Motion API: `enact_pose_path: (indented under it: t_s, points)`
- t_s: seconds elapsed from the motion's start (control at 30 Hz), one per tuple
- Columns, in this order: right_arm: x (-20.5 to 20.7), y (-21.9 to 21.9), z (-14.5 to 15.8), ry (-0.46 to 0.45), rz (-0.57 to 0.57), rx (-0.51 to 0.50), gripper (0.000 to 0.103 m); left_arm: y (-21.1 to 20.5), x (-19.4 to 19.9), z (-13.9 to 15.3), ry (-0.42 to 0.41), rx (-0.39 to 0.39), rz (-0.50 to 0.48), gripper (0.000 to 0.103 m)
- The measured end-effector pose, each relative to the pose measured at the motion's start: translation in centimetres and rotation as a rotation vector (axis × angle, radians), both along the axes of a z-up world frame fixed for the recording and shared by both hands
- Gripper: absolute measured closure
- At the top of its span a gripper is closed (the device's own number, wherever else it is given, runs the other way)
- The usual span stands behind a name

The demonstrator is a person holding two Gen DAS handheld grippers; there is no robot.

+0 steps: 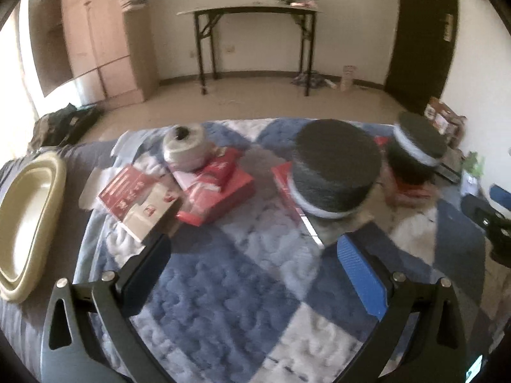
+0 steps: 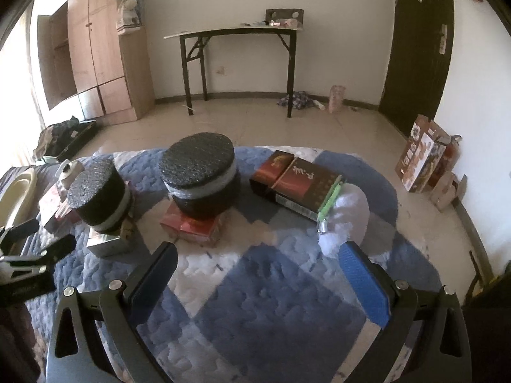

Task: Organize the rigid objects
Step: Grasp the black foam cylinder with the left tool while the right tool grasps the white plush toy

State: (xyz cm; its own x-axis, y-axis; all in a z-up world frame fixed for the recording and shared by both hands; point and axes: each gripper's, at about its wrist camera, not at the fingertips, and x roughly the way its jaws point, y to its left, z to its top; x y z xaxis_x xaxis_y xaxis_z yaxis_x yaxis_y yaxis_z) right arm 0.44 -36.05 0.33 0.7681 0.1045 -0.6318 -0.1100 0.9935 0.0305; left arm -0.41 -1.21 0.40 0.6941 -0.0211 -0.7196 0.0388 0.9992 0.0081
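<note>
Two black foam cylinders with a pale band stand on red boxes on the blue and white quilt point(image 1: 242, 287): the nearer one point(image 1: 335, 172) point(image 2: 102, 196) and the farther one point(image 1: 415, 146) point(image 2: 199, 175). A grey twine spool point(image 1: 186, 148) rests on red boxes point(image 1: 217, 191), beside a red and white booklet point(image 1: 137, 194). A dark red carton point(image 2: 297, 185) with a green lighter point(image 2: 330, 202) lies at the right. My left gripper point(image 1: 255, 249) is open and empty above the quilt. My right gripper point(image 2: 258, 255) is open and empty too.
A beige basin point(image 1: 28, 223) sits at the quilt's left edge. White fluff point(image 2: 348, 214) lies by the carton. The left gripper shows at the right wrist view's left edge point(image 2: 28, 261). Beyond the bed are a folding table point(image 2: 236, 35), a wardrobe point(image 2: 105, 54) and cartons point(image 2: 424, 153) on the floor.
</note>
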Motion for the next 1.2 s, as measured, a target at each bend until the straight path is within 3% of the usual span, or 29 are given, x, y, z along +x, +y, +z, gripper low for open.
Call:
enact_pose_path:
  t_s: [0.07,0.2,0.37,0.47,0.57,0.6,0.67,0.73,0.93,1.07,1.2]
  points:
    - [-0.4,0.0,0.4,-0.029,-0.001,-0.014,0.000,-0.3,-0.3,0.1,-0.013,0.020,-0.028,0.000]
    - [-0.9,-0.2,0.8,-0.055,-0.008,-0.025,0.000,1.9,-0.2,0.9,0.004,-0.072,-0.064,0.000]
    - [-1.0,-1.7,1.0,-0.080,-0.019,0.017,0.000,4.7,-0.1,2.6,-0.027,0.017,0.029,0.000]
    - [-0.2,-3.1,0.0,-0.022,-0.044,0.025,0.000,6.5,1.3,2.0,0.038,-0.004,0.083,0.000]
    - [-0.1,-5.5,0.5,-0.025,-0.061,0.077,0.000,6.4,2.2,2.2,0.095,0.027,0.058,0.000]
    - [0.0,-6.1,0.7,-0.014,-0.065,0.092,0.000,6.3,2.1,2.4,0.088,-0.001,0.051,0.000]
    - [0.0,-8.0,1.1,-0.006,-0.058,0.113,0.000,5.9,1.9,2.6,0.079,-0.149,0.028,0.000]
    - [0.4,-9.7,1.0,0.032,-0.083,0.066,0.000,4.3,2.2,2.9,0.102,-0.235,-0.024,0.000]
    - [1.5,-10.6,0.7,0.030,-0.094,0.088,0.000,-0.8,2.7,5.8,0.027,-0.210,-0.151,0.000]
    - [2.4,-8.8,0.4,-0.010,-0.039,0.088,0.000,-3.0,3.8,4.4,0.055,-0.112,-0.197,0.000]
    - [4.2,-7.6,-1.6,0.064,-0.030,0.045,0.000,-4.0,4.7,3.6,0.055,-0.124,-0.239,0.000]
